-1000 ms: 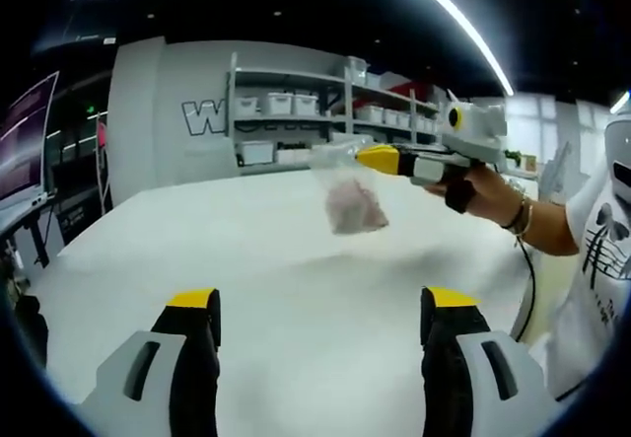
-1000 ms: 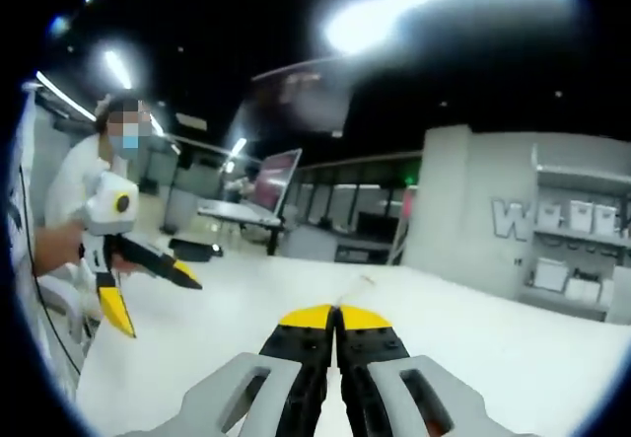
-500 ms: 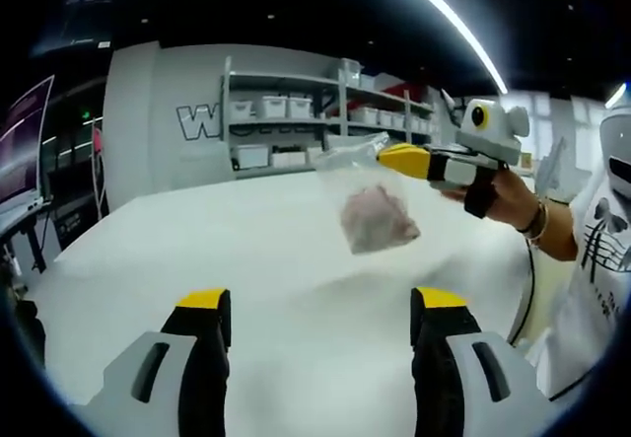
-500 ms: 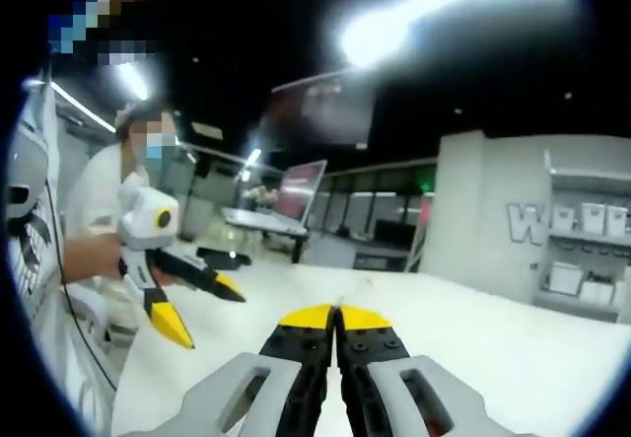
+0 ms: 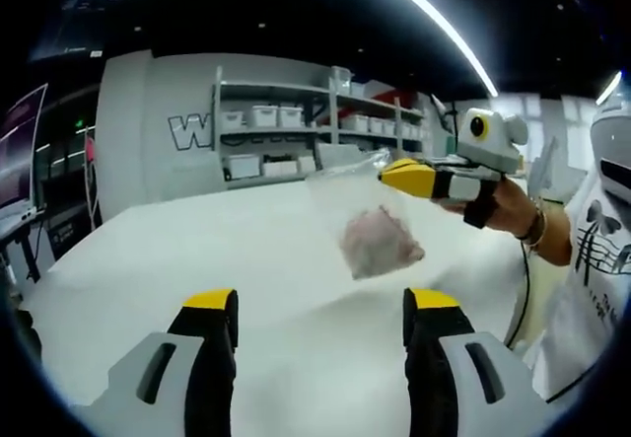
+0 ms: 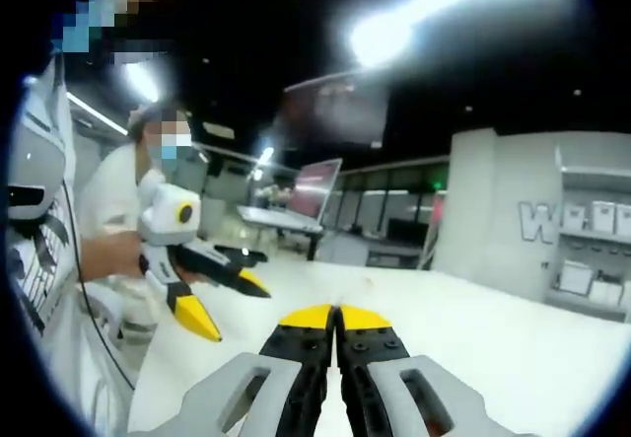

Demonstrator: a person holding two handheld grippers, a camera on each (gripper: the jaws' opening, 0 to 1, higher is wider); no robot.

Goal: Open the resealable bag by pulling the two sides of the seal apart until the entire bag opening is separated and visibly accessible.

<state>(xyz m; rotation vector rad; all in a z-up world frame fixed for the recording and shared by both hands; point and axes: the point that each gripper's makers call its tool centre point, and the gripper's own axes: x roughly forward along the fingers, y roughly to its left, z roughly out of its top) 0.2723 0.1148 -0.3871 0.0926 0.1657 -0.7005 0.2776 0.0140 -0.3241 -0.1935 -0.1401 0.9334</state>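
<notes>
The right gripper is clamped on the resealable bag at centre right; the left gripper has its fingers apart. Risk: a one-sided grip lets the bag swing, and the left fingers may miss the seal.

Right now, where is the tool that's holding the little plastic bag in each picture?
Left gripper view: the right tool reaches in from the right, above centre, shut on the top of the bag.
Right gripper view: the same tool's jaws rise at bottom centre, pressed together.
Shared landmark: the big W on the grey wall, far right in the right gripper view.
</notes>
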